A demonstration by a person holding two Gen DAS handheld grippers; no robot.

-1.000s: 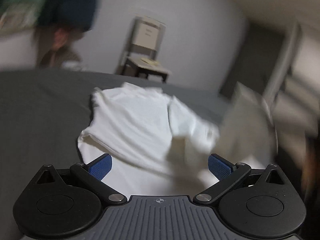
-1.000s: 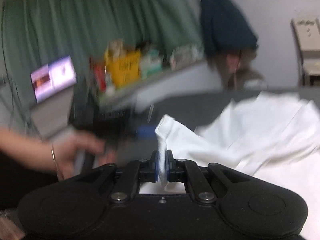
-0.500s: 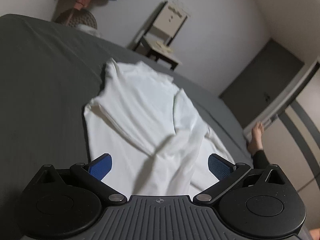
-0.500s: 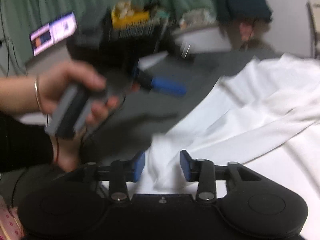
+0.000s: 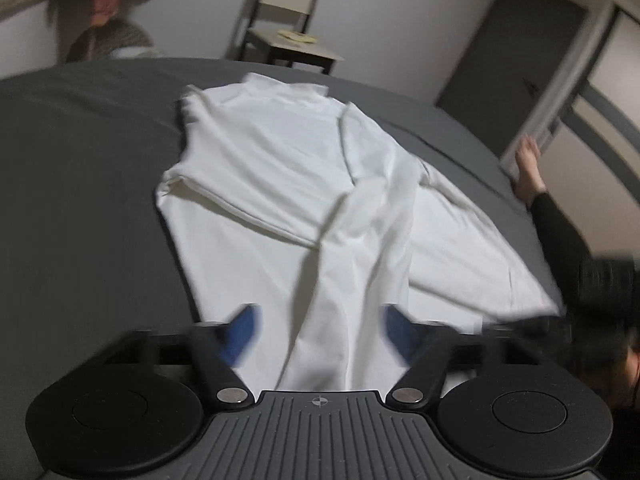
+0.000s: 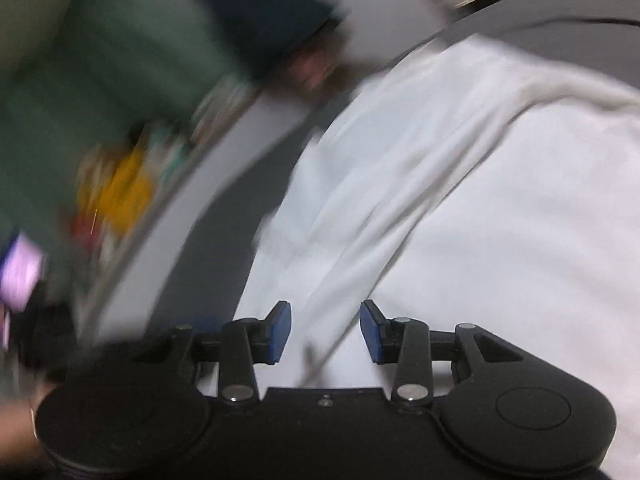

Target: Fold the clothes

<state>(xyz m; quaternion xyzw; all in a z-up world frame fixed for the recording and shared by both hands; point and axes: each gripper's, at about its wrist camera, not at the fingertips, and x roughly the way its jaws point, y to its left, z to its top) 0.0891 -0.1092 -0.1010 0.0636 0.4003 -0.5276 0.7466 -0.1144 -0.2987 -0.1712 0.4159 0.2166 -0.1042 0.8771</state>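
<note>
A white long-sleeved shirt (image 5: pixel 280 184) lies spread on the grey bed (image 5: pixel 80 180), with one sleeve folded across its body toward me. My left gripper (image 5: pixel 320 332) hovers over the shirt's near end. Its jaws are closing, and the sleeve's ridge runs between the blurred blue pads without being pinched. In the right wrist view the shirt (image 6: pixel 480 200) fills the right half, tilted by the wrist's roll. My right gripper (image 6: pixel 325 332) stands open just above the cloth. A crease of fabric runs between its pads, and neither pad touches it.
A chair (image 5: pixel 288 20) stands against the far wall beyond the bed. A person's black-sleeved limb (image 5: pixel 556 232) rests at the bed's right edge, beside a dark blurred shape (image 5: pixel 600 280). A cluttered shelf (image 6: pixel 120 192) and a green curtain (image 6: pixel 80 80) are at the left.
My right gripper has let go of the shirt's edge, opened, dropped lower and rolled. The left gripper's jaws have narrowed from fully wide. The lifted cloth now lies on the bed.
</note>
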